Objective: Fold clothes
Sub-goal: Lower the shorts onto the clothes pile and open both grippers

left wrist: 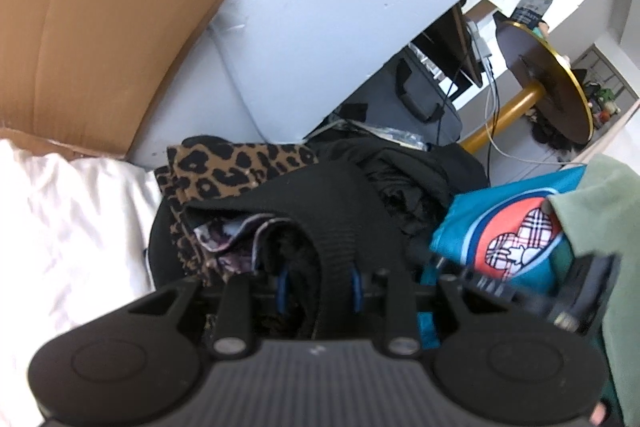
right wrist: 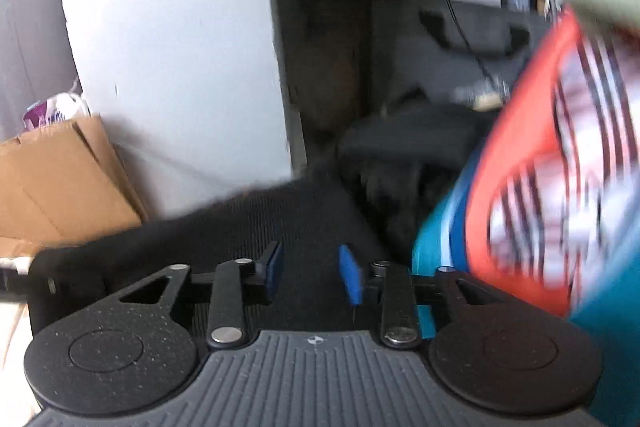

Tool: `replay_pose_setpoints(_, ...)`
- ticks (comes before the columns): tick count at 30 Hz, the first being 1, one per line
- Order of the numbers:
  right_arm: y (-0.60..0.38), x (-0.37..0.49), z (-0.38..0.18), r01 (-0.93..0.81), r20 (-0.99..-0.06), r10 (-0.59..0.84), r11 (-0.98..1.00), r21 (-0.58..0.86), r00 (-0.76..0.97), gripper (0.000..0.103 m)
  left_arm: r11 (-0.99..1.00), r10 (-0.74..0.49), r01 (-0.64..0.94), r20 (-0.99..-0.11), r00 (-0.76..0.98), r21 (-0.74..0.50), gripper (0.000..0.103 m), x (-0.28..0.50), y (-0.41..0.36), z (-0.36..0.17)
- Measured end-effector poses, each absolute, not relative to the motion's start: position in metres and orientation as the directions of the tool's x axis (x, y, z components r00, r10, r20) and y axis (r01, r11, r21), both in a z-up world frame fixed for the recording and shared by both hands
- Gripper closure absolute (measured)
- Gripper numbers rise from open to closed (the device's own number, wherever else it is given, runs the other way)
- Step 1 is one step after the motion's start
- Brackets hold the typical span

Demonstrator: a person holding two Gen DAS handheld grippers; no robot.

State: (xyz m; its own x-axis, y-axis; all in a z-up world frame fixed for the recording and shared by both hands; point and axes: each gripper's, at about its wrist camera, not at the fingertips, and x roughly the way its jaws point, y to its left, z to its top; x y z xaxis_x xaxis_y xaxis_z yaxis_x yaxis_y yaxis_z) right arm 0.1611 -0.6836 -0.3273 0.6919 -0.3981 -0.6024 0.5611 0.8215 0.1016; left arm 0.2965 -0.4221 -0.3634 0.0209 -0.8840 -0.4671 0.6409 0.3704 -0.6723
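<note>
White sheet (left wrist: 60,227) left, clothes pile centre. Left gripper (left wrist: 320,285) pinches a black garment (left wrist: 332,211), lifting it clear of the leopard-print cloth (left wrist: 240,163). Right gripper (right wrist: 310,273), blurred: blue pads (right wrist: 352,277) apart, apparently empty above black fabric; teal shirt (right wrist: 560,187) right.

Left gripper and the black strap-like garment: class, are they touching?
Touching. The left wrist view shows the black garment running down between the left gripper's blue pads, which press on it from both sides.
</note>
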Motion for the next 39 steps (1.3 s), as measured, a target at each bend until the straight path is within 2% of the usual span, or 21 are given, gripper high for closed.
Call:
replay_pose_setpoints(4, -0.682, 0.152, -0.353, 0.596, -0.652, -0.417, 0.8, 0.067, 0.633, 0.066, 0.382, -0.883, 0.625, -0.468, 0.031, -0.68, 0.073, 0.299, -0.423, -0.366)
replay_pose_setpoints(8, -0.679, 0.144, -0.358, 0.631, -0.682, -0.438, 0.774, 0.046, 0.586, 0.065, 0.396, -0.862, 0.634, -0.507, 0.007, -0.665, 0.072, 0.304, -0.427, -0.364)
replay_pose_setpoints(17, -0.644, 0.152, -0.334, 0.529, -0.623, -0.337, 0.836, 0.148, 0.706, 0.065, 0.4, -0.824, 0.692, -0.567, -0.015, -0.6, 0.068, 0.303, -0.428, -0.344)
replay_pose_setpoints(26, -0.603, 0.175, -0.331, 0.409, -0.597, -0.214, 0.888, 0.212, 0.773, 0.065, 0.391, -0.851, 0.682, -0.524, 0.013, -0.618, 0.07, 0.314, -0.436, -0.343)
replay_pose_setpoints(31, -0.586, 0.183, -0.33, 0.384, -0.589, -0.189, 0.895, 0.225, 0.786, 0.065, 0.405, -0.861, 0.655, -0.507, 0.04, -0.638, 0.079, 0.325, -0.435, -0.344)
replay_pose_setpoints(39, -0.582, 0.186, -0.336, 0.388, -0.608, -0.181, 0.893, 0.228, 0.773, 0.065, 0.43, -0.876, 0.562, -0.478, 0.07, -0.706, 0.079, 0.356, -0.432, -0.363)
